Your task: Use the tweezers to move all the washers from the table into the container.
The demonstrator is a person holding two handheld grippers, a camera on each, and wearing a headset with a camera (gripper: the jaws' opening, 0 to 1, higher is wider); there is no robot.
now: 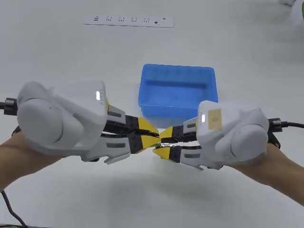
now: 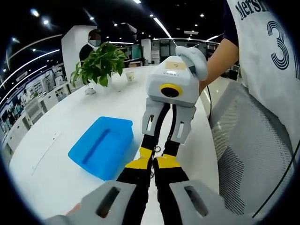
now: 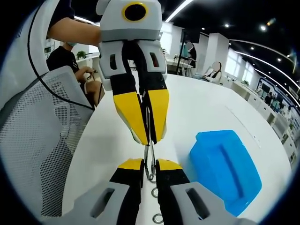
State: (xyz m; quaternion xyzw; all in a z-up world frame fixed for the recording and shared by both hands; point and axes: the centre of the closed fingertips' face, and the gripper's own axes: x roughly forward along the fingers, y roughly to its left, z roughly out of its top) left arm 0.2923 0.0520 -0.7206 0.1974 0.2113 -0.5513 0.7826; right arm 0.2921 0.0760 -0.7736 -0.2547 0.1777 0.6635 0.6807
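Head view: left gripper [image 1: 156, 137] and right gripper [image 1: 163, 142] are held tip to tip above the white table [image 1: 71, 57], just in front of the near wall of the blue container [image 1: 178, 90]. A white power strip [image 1: 128, 20] is seen at the far side of the table, well apart from the container.

Right gripper view: the tweezers [image 3: 148, 152] are seen as thin metal legs running from between the left gripper's yellow fingertips [image 3: 159, 110] to between the right gripper's own yellow tips. The left claw is closed to a thin slit around the tweezers. The right claw is set narrowly apart with the tweezers' end in the gap; whether its pads press on the metal cannot be told.

Washers [image 3: 154, 192]: three small rings are noted on the table, lying below the right gripper's jaws, beside the container and outside it. The container's inside is seen from the head view; no contents can be made out.

Left gripper view: a potted plant [image 2: 98, 65] stands at the far end of the table.
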